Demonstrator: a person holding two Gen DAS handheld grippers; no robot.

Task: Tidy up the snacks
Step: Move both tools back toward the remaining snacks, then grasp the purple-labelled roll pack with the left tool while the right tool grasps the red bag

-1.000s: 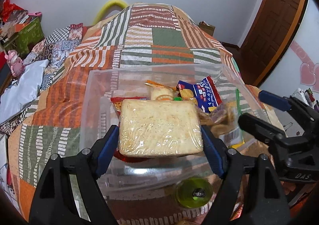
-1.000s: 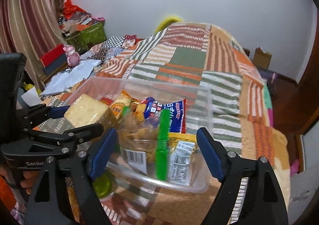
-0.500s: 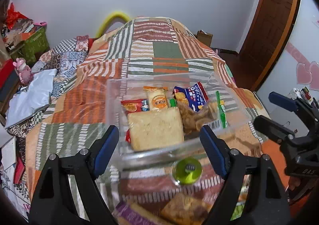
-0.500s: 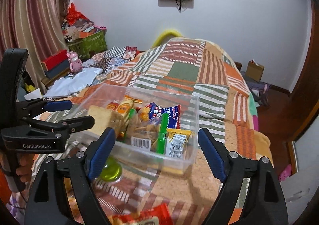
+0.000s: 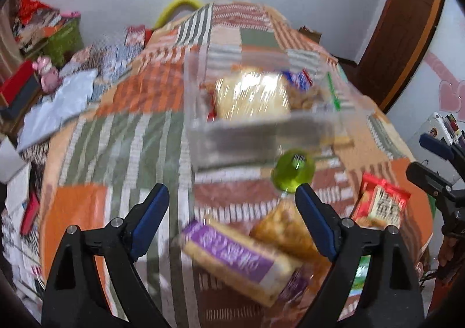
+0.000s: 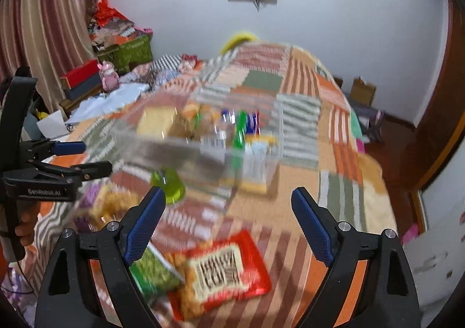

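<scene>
A clear plastic bin (image 5: pixel 261 136) (image 6: pixel 200 153) sits on the patchwork bedspread and holds several snacks, with a wrapped bread pack (image 5: pixel 252 98) on top. My left gripper (image 5: pixel 232 217) is open and empty, pulled back above a purple-labelled cracker pack (image 5: pixel 235 252) and an orange snack bag (image 5: pixel 284 229). My right gripper (image 6: pixel 226 220) is open and empty above a red snack bag (image 6: pixel 223 267) and a green pea bag (image 6: pixel 154 270). A green round cup (image 5: pixel 293 171) (image 6: pixel 168 182) lies in front of the bin. Both views are blurred.
The bed (image 6: pixel 343 177) drops off at the right toward a wooden door (image 5: pixel 407 26). Clutter, boxes and a pink toy (image 6: pixel 109 75) stand at the left by the curtain. The left gripper shows in the right wrist view (image 6: pixel 75 156), the right gripper in the left wrist view (image 5: pixel 433 159).
My left gripper let go of the bread pack, which now lies in the bin. Both grippers have pulled back, bringing loose snacks in front of the bin into view.
</scene>
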